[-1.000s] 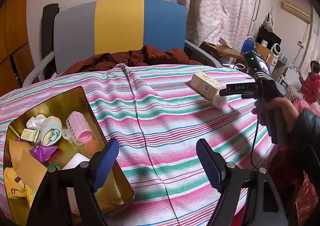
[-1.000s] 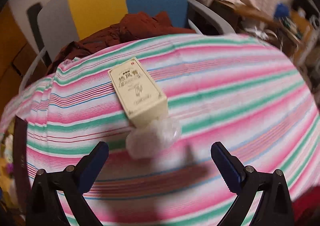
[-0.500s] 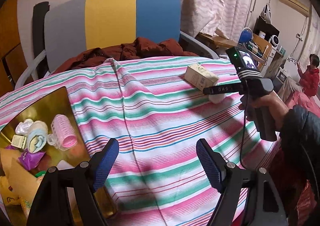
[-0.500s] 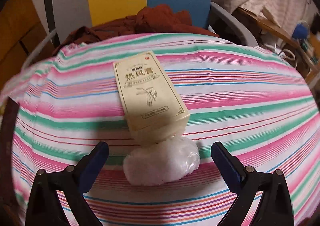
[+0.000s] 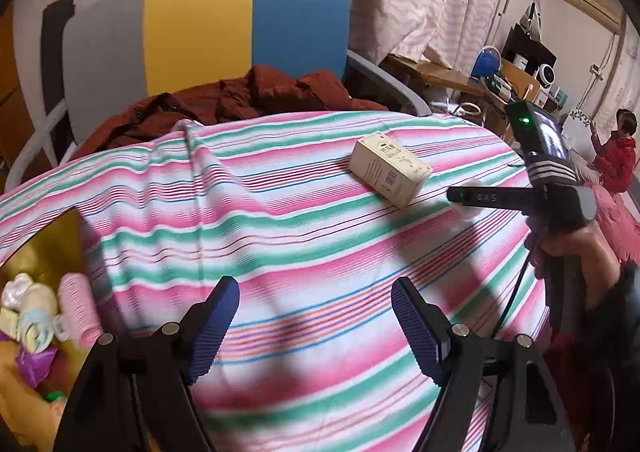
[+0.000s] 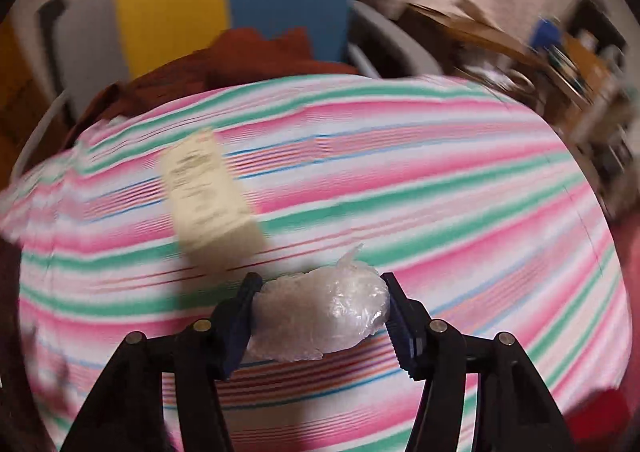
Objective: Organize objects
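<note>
At the far left of my left wrist view sits a gold tray [image 5: 52, 240] on the striped cloth [image 5: 280, 236]. It holds a pink hair roller [image 5: 80, 302], a pale rolled cloth [image 5: 38, 316], a purple packet [image 5: 30, 362] and other small bits too blurred for me to name. My left gripper [image 5: 316, 326] hovers over the cloth beside the tray, its jaws spread wide with nothing between them.

Further right, a cream carton [image 5: 390, 170] lies flat on the cloth, well apart from the tray. Just beyond its near end, my right gripper [image 6: 320, 314] has its blue pads [image 6: 400, 326] pressed against both sides of a crinkly white plastic-wrapped bundle [image 6: 320, 316], which I judge is bound for the tray. At the right edge, a hand [image 5: 576, 252] grips the handle, and a person in red [image 5: 618, 156] sits in the background.

I judge the risks to be these: the wrap looks slippery and soft, so the bundle could squeeze out or sag loose during the carry across. The right view is blurred with motion, so a hurried swing could also knock the carton.
</note>
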Motion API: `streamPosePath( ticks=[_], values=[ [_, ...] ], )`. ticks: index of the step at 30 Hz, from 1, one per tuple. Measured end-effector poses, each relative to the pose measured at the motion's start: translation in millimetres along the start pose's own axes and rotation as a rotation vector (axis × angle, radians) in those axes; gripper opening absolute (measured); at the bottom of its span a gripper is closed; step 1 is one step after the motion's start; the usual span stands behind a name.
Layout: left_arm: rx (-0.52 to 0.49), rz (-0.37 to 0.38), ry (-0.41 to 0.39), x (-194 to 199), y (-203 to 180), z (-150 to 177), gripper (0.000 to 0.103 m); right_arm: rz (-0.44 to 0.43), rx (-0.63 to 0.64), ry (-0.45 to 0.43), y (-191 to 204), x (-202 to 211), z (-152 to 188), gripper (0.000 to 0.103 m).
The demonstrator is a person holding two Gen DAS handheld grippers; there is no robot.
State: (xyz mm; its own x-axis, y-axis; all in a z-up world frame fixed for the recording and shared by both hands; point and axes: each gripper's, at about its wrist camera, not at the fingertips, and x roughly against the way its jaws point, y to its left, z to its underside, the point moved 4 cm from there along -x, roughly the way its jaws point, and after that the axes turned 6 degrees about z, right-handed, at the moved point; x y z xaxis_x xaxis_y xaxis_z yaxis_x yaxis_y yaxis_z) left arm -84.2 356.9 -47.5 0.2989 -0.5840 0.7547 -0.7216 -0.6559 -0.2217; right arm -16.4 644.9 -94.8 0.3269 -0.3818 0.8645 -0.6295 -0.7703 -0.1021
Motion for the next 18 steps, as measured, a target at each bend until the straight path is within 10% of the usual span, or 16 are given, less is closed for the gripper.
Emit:
streamPosePath(
  ticks=[18],
  values=[
    [0.131,0.103,0.069,-126.7,-55.5,-104.7,0.098,-0.051,-0.282,-0.144,-46.5,30.2,-21.8,0.060]
  ],
)
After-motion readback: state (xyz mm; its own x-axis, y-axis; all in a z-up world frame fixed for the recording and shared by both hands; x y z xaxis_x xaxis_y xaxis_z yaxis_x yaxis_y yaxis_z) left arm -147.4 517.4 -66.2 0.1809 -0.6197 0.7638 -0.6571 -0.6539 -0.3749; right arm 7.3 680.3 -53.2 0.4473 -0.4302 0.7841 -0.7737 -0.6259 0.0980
